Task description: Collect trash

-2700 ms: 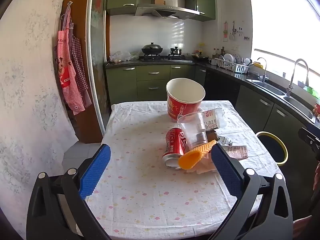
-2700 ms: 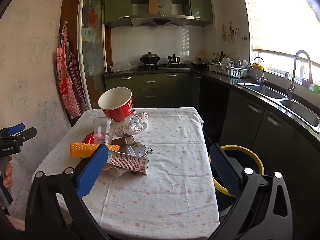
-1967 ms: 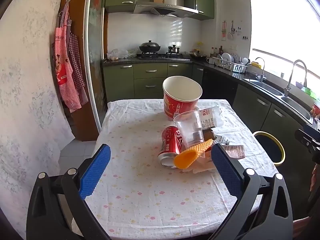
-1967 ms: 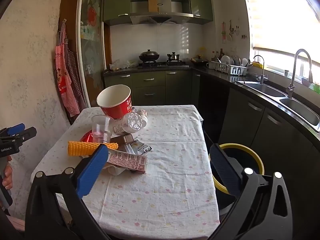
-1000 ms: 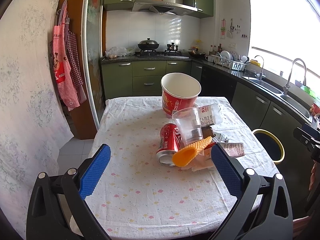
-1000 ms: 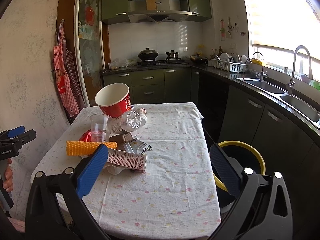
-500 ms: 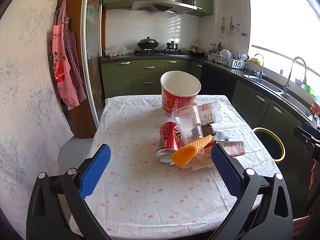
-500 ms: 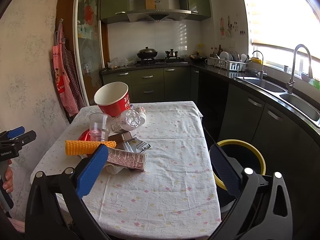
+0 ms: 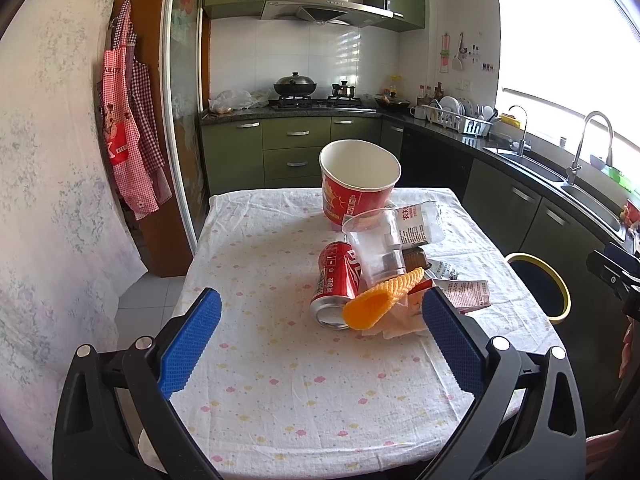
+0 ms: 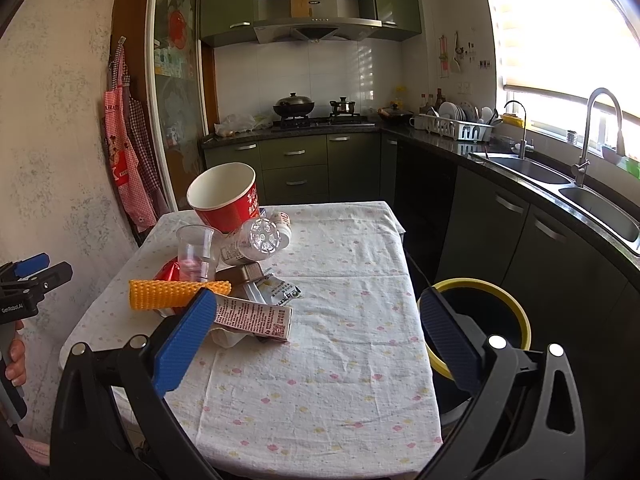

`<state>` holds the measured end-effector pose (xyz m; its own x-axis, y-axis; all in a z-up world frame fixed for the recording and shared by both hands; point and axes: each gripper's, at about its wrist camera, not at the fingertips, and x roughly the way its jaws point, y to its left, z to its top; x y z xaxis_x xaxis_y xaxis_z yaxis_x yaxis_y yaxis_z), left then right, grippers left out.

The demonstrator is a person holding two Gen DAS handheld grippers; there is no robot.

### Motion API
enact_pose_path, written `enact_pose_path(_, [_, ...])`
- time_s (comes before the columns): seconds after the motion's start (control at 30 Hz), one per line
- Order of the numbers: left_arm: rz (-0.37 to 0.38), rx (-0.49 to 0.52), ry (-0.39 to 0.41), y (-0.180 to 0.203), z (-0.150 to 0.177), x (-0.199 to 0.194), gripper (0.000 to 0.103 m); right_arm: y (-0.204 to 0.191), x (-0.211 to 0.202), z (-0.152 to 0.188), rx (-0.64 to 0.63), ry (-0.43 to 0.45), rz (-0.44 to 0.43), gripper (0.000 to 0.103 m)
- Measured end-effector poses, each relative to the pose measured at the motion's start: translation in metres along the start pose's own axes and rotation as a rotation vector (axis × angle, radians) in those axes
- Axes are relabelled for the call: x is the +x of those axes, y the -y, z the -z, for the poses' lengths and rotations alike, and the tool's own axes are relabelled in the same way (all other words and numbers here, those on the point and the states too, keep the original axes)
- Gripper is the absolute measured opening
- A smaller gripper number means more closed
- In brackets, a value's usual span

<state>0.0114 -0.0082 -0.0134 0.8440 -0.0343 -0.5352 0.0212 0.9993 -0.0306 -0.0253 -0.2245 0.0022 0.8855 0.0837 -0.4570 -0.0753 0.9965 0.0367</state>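
Observation:
A pile of trash lies on the table (image 9: pixel 280 360): a red paper bucket (image 9: pixel 358 184), a red soda can (image 9: pixel 336 276) on its side, a clear plastic cup (image 9: pixel 374 244), an orange foam sleeve (image 9: pixel 380 300), a plastic bottle (image 10: pixel 256 240), a flattened carton (image 10: pixel 252 316) and wrappers. A black bin with a yellow rim (image 10: pixel 476 320) stands right of the table, also in the left wrist view (image 9: pixel 538 280). My left gripper (image 9: pixel 320 340) is open and empty, short of the pile. My right gripper (image 10: pixel 316 332) is open and empty above the table's near part.
Green kitchen cabinets and a stove (image 9: pixel 304 100) stand behind the table. A counter with a sink (image 10: pixel 560 176) runs along the right. Aprons (image 9: pixel 128 140) hang on the left wall. The flowered cloth covers the table (image 10: pixel 312 380).
Both grippers have risen and drawn slightly back, so the table and pile sit a little lower in view. Both stay open and empty. The trash has not moved.

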Motion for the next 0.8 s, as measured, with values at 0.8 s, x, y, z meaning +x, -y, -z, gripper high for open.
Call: enact_pose_path(0.8, [0.03,-0.033,-0.048,-0.02,-0.003,0.039,0.099,-0.025,0.058,-0.055,-0.102,-0.098,-0.146,0.097])
